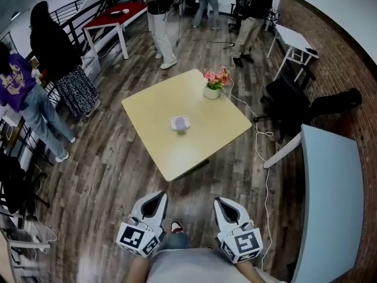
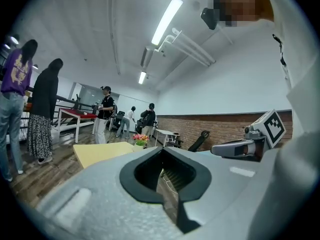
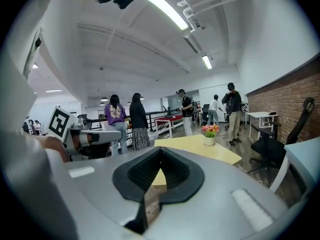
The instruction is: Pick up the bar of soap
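Observation:
The bar of soap [image 1: 180, 123] is a small pale lavender-white block lying near the middle of the square yellow table [image 1: 153, 111]. A pot of pink flowers [image 1: 215, 84] stands near the table's far corner. Both grippers hang low in the head view, on the near side of the table and well short of it. My left gripper [image 1: 160, 195] and my right gripper [image 1: 220, 200] point toward the table, jaws together, with nothing between them. The left gripper view shows its tips [image 2: 161, 149] meeting, and the right gripper view shows the same [image 3: 160, 149]. The soap cannot be made out in either gripper view.
A light blue table [image 1: 333, 199] stands at the right, with a black chair [image 1: 288, 102] beyond it. A white cable [image 1: 259, 131] runs over the wooden floor by the yellow table. Several people stand at the left and back, near a red table [image 1: 115, 17].

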A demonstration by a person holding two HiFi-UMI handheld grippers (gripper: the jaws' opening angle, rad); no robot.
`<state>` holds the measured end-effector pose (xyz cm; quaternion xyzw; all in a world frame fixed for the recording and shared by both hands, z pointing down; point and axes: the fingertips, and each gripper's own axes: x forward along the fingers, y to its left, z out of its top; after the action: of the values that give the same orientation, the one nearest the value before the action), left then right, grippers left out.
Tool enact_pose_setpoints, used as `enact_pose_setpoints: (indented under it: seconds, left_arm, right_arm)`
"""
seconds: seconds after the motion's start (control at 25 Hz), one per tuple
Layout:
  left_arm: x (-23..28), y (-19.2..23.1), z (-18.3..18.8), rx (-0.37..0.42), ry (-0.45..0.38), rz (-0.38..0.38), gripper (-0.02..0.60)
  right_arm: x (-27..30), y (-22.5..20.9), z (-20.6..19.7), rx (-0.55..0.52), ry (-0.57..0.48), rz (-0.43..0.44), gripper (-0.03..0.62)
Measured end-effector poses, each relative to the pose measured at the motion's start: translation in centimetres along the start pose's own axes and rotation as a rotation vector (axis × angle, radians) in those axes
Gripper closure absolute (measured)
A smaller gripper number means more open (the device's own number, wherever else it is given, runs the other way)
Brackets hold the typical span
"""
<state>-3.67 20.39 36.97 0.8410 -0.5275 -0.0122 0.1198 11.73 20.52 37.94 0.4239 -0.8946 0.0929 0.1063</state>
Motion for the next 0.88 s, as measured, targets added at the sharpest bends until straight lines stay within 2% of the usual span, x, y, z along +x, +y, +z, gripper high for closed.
enact_pose_setpoints:
  seconds: [0.4,0.88]
  left_arm:
    - [1.2,6.8,0.8,-0.002,-0.004,-0.039,0.581]
    - [2.1,10.0,1.7,-0.024,-0.013,-0.054,0.581]
  right_arm:
    - [6.8,2.1,1.0,-0.007,0.002,-0.032,0.589]
    - [9.7,2.8,2.3,-0.022,0.014,-0.054,0.589]
